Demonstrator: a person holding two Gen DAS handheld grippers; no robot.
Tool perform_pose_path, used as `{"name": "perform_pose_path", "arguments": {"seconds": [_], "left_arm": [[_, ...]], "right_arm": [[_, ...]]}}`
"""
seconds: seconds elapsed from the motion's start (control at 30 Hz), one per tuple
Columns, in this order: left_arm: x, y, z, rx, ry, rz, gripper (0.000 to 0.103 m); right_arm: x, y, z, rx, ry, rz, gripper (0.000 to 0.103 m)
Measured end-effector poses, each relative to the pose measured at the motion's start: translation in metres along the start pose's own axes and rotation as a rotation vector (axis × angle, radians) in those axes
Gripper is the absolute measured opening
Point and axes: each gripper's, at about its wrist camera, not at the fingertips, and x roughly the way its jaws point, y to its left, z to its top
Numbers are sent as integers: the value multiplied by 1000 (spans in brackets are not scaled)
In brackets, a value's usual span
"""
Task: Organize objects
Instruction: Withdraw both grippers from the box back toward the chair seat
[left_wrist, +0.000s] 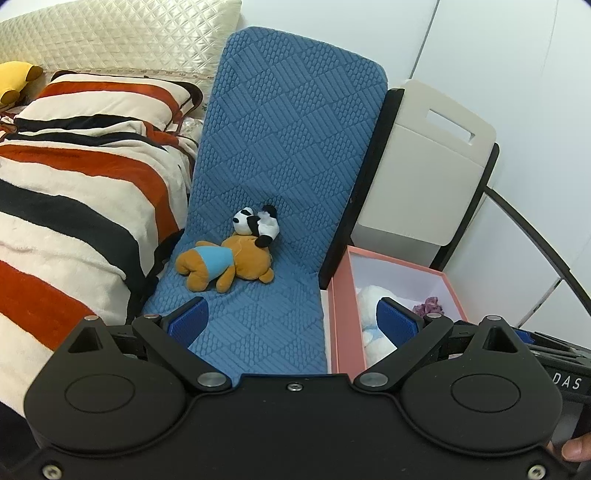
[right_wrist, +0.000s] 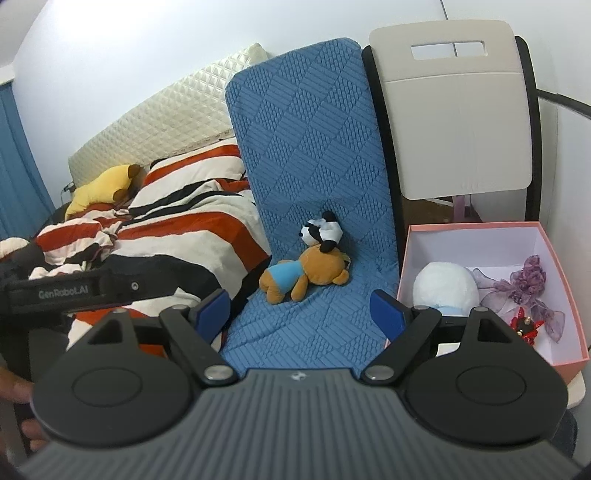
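A: Where are the toys?
B: Two plush on the blue quilted chair cover (right_wrist: 314, 155), low on the seat where it meets the backrest. Brown plush bear (right_wrist: 306, 277) in a light blue shirt, lying on its side. Small black-and-white panda plush (right_wrist: 323, 230) sits on top of the bear, touching it.
A: The box?
B: Pink box (right_wrist: 565, 295), white inside, lid off, on the beige chair (right_wrist: 458, 129) just beside the blue seat's right edge. Inside: white plush (right_wrist: 445, 284) with some light blue at the near-left wall, purple sheer ribbon (right_wrist: 524, 288) toward the far-right, small red item (right_wrist: 524, 325) near the front wall, too small to identify.
A: Grippers?
B: Left gripper (left_wrist: 295, 321) spread wide, nothing between the blue pads, hovering over the front edge of the blue seat; its right pad overlaps the box in view. Right gripper (right_wrist: 301, 310) also spread, empty, same front edge. Neither touches a toy.
A: Other stuff?
B: Striped blanket (right_wrist: 177, 221) on the bed left of the seat, yellow plush (right_wrist: 99, 188) near the headboard.
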Motion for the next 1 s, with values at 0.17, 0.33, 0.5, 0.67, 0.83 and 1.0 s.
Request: {"name": "perform_pose_path", "arguments": {"seconds": [0.17, 0.33, 0.5, 0.67, 0.83, 1.0], "left_arm": [[5, 1, -1, 2, -2, 7, 98], [15, 4, 0, -1, 0, 12, 98], [30, 11, 0, -8, -7, 16, 98], [61, 18, -6, -8, 9, 16, 100], [104, 31, -8, -33, 28, 36, 100], [162, 52, -6, -48, 54, 54, 100]], "right_arm": [[6, -2, -1, -1, 0, 16, 85], [17, -4, -3, -9, 2, 15, 85], [30, -8, -3, 11, -3, 11, 85], [50, -14, -6, 8, -5, 24, 94], [76, -20, -8, 16, 20, 10, 95], [118, -32, -12, 43, 57, -8, 95]]}}
